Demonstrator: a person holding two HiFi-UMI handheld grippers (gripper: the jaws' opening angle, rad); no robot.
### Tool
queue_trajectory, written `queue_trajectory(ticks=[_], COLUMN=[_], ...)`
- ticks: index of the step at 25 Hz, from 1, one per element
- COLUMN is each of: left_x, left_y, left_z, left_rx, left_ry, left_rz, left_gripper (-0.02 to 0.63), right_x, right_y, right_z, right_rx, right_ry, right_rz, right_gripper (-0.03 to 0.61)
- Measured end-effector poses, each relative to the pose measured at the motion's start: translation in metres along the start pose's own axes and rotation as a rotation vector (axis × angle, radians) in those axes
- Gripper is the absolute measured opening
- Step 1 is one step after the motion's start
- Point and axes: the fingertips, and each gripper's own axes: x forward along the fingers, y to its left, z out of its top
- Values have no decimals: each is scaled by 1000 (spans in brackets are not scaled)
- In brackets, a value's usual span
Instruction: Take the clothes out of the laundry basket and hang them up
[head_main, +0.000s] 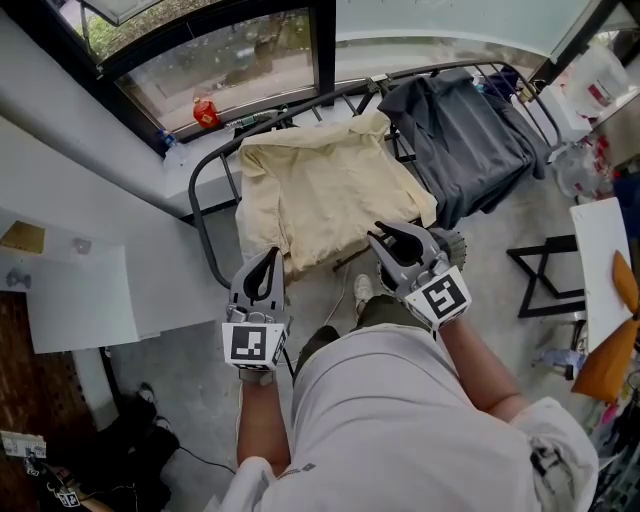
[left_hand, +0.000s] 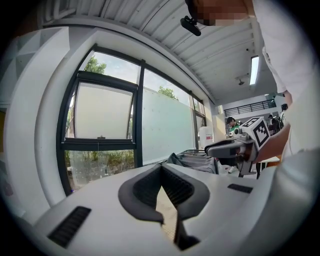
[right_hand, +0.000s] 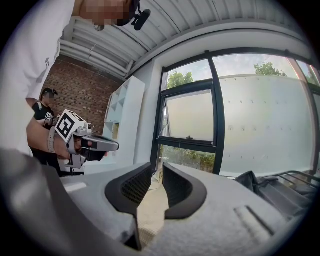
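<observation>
Drying rack (head_main: 193, 190), cream shirt (head_main: 320, 190), grey garment (head_main: 465, 140)

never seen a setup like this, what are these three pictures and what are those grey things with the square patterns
A person wears a camera on the head and holds a two-jaw gripper in each hand; the patterned cubes are part of the grippers. The top-down picture is the head view: the left gripper and right gripper point at a black metal drying rack with a cream garment and a dark grey garment draped on it. The other two pictures look along each gripper's own jaws. The left jaws are closed, the right slightly apart; neither visibly pinches cloth.
</observation>
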Motion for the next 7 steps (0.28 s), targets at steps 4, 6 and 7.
queue_trajectory(ticks=[4, 6, 7], left_x=[8, 11, 13], left_y=[-5, -8, -9], left_z=[-6, -7, -7], left_rx=[8, -2, -7], left_ry=[35, 41, 43], left_rz=[-10, -19, -24], left_gripper=[0, 0, 0], right_x=[-1, -2, -2], right_y=[-8, -12, -14], right_z=[-4, -6, -7], right_rx=[6, 6, 6], right_ry=[5, 7, 8], right_rz=[-10, -12, -12], right_gripper=[74, 74, 74])
